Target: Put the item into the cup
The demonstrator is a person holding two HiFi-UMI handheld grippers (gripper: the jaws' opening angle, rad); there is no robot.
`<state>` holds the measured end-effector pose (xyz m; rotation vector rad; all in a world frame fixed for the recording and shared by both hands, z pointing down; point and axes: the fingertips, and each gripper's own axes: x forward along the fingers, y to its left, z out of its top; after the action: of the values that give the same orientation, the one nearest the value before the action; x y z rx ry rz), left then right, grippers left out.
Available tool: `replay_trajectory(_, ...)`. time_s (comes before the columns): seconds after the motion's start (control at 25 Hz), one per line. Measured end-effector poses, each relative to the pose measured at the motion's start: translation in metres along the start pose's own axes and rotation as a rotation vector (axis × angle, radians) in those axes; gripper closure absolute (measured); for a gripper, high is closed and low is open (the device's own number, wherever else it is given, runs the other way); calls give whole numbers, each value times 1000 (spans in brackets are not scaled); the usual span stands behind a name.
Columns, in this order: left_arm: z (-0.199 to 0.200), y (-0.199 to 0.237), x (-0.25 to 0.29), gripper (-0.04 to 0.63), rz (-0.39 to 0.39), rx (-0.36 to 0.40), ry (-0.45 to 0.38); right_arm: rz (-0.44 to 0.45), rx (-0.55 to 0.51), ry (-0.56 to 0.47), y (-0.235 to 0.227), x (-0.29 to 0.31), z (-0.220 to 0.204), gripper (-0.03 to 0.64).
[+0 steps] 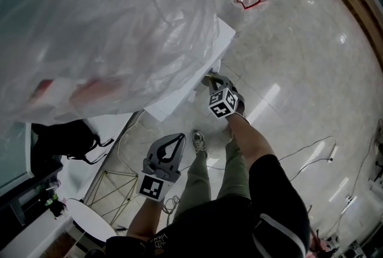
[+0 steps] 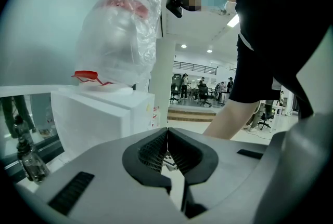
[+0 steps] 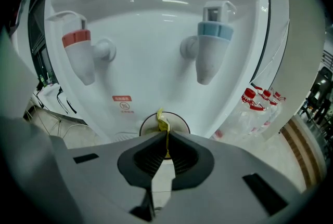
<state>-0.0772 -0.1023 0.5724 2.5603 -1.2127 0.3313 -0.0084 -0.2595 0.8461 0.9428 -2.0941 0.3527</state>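
In the head view the right gripper reaches in under the edge of the white water dispenser, while the left gripper hangs lower, near the person's legs and well apart from the work; the cup is not visible from here. The left gripper view shows its fingers pressed together on nothing, facing the dispenser's side. In the right gripper view the fingers are clenched on a thin yellow item, whose top pokes up in line with the mouth of the cup. The cup stands in the dispenser's recess, below and between the red tap and the blue tap. Whether the strip is already over the rim or just short of it cannot be told. The sensible move is to centre it over the mouth, lower it inside the rim, then release, since so light a strip may cling to a finger.
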Motion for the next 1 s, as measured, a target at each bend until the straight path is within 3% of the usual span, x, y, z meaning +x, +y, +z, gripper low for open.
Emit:
replay_trajectory(0.36,1,-3,1,575,-7,0,-16,25,50,7,2,2,-5,569)
replay_trajectory(1.0,37,-12,1,575,-36,14,-107,-35,244,-184,-8,-85,20,568)
